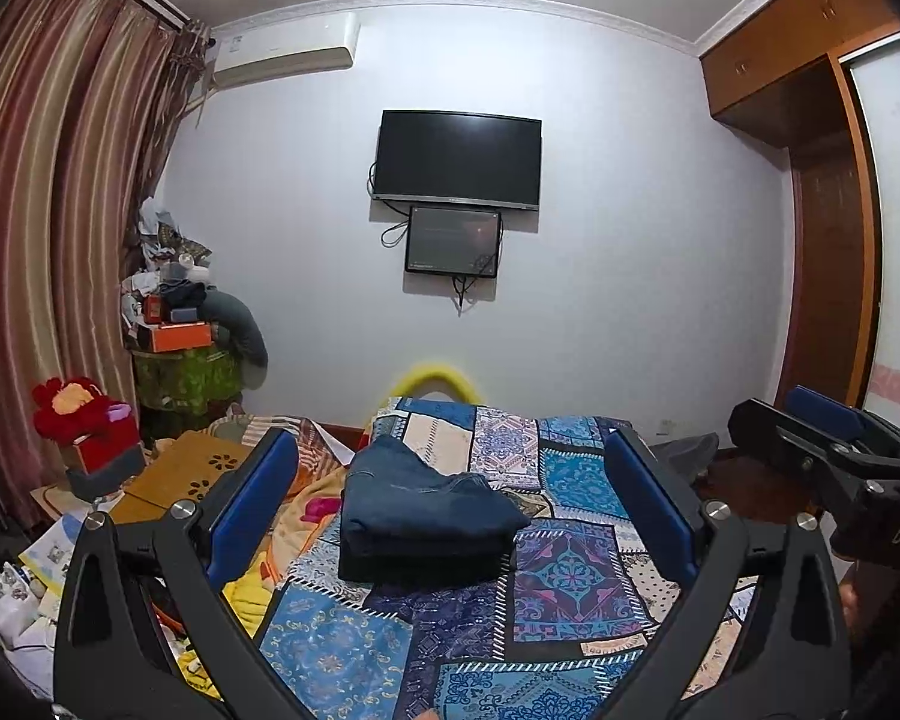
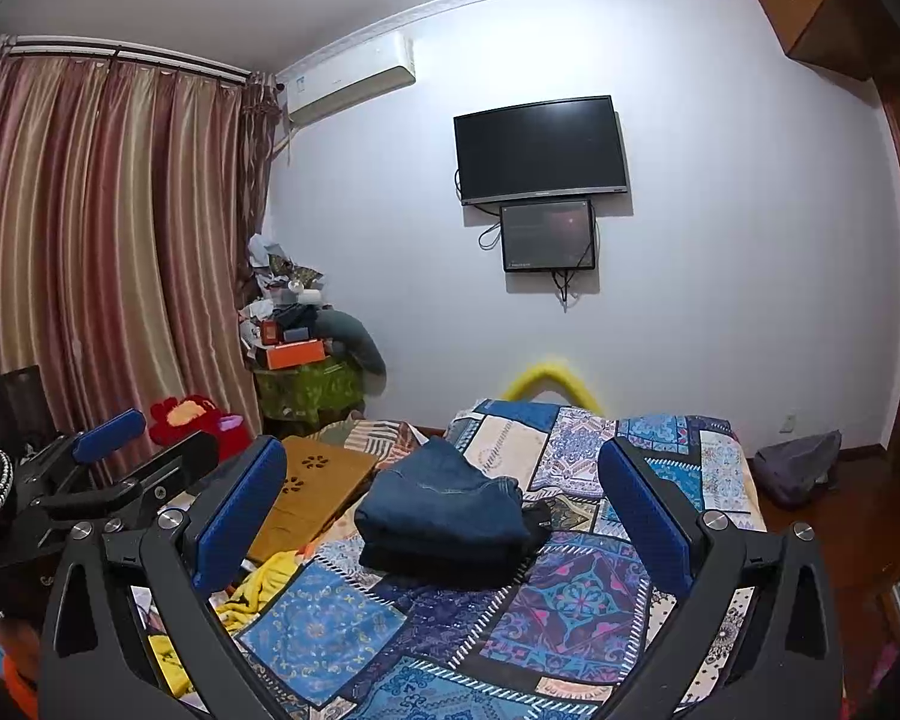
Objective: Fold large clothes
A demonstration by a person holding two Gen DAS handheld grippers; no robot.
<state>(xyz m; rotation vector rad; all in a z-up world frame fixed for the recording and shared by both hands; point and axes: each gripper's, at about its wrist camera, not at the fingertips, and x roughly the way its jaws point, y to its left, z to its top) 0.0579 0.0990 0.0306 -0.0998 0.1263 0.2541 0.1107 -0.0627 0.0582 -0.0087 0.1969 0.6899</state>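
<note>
A folded pair of dark blue jeans (image 1: pixel 426 516) lies in a neat stack on the patterned blue patchwork bedspread (image 1: pixel 570 564); it also shows in the right wrist view (image 2: pixel 444 516). My left gripper (image 1: pixel 450 504) is open and empty, held above the bed with the jeans seen between its blue pads (image 1: pixel 252 504). My right gripper (image 2: pixel 444 510) is open and empty, also back from the jeans. The right gripper shows at the right edge of the left wrist view (image 1: pixel 822 444); the left gripper shows at the left of the right wrist view (image 2: pixel 120 456).
A wooden lap desk (image 2: pixel 312 492) and yellow cloth (image 2: pixel 258 594) lie left of the bedspread. A red plush toy (image 1: pixel 84 414), a cluttered stand (image 1: pixel 186 348) and curtains are at the left. A TV (image 1: pixel 456 159) hangs on the far wall. A wardrobe (image 1: pixel 822 240) stands right.
</note>
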